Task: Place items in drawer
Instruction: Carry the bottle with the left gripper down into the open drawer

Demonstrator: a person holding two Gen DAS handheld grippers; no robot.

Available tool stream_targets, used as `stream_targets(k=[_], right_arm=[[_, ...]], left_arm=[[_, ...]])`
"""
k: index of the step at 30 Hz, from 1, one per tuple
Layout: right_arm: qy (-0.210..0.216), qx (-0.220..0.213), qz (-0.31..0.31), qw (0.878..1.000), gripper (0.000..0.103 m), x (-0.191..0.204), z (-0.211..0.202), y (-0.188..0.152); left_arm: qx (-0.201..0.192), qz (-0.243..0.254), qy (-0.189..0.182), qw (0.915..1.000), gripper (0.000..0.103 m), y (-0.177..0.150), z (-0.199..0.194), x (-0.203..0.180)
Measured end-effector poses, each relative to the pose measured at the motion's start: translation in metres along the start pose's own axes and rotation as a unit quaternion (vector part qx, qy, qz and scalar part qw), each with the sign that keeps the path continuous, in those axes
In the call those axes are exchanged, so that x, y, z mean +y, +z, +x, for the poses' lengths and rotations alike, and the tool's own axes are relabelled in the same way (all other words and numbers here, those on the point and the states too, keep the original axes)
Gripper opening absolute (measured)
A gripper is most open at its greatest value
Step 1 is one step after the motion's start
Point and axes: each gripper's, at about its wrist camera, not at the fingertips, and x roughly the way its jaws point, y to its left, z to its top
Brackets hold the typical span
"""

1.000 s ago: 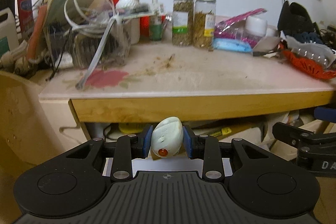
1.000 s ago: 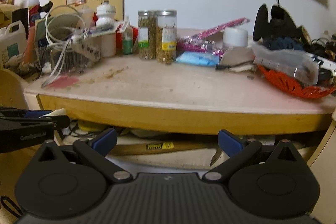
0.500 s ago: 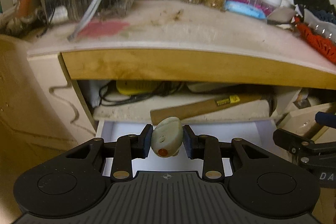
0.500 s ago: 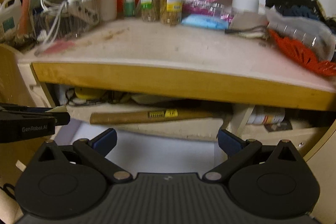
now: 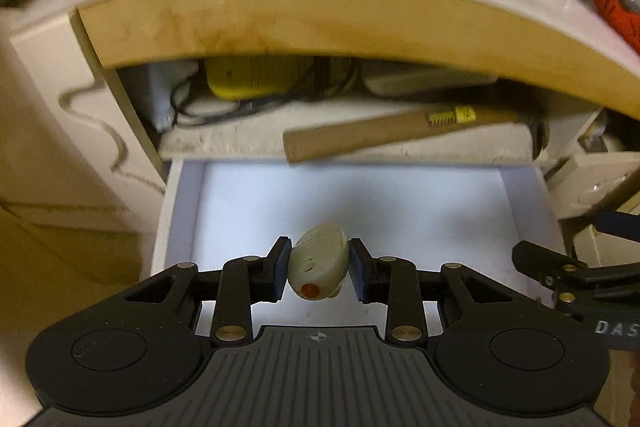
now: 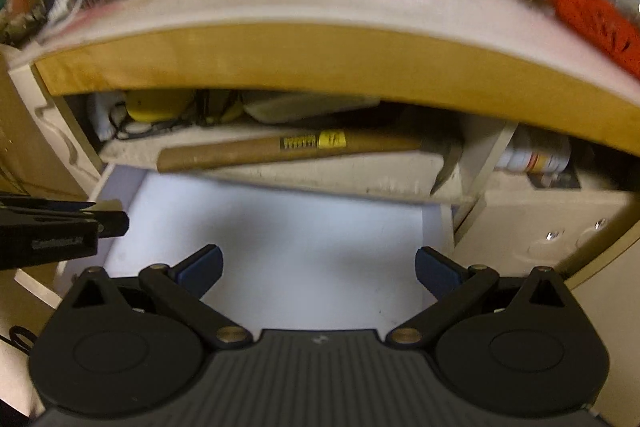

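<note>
The left gripper [image 5: 318, 271] pinches a pale oval gadget with an orange button [image 5: 318, 269] between its blue pads, held above the white floor of the open drawer [image 5: 400, 211], while the right gripper [image 6: 319, 267] hangs over the same drawer with its fingers spread wide and nothing between them. The step in hand looks like the drop-off; next, I judge, the left should lower and let go short of the shelf where the wooden-handled hammer [image 6: 288, 147] lies.

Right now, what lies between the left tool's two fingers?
In the left wrist view, a pale oval object with an orange dot is clamped there, above the open drawer.
</note>
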Motion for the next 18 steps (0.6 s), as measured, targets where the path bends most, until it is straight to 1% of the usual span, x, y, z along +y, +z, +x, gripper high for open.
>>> stream_targets(k=[9, 18], right_arm=[[-0.003, 0.064, 0.004, 0.998, 0.103, 0.000, 0.034, -0.010], [-0.006, 0.128, 0.009, 0.992, 0.103, -0.001, 0.068, -0.019]], left_arm=[[0.060, 0.007, -0.002, 0.9982, 0.030, -0.006, 0.033, 0.003], [0.119, 0.007, -0.004, 0.9929, 0.030, -0.013, 0.075, 0.004]])
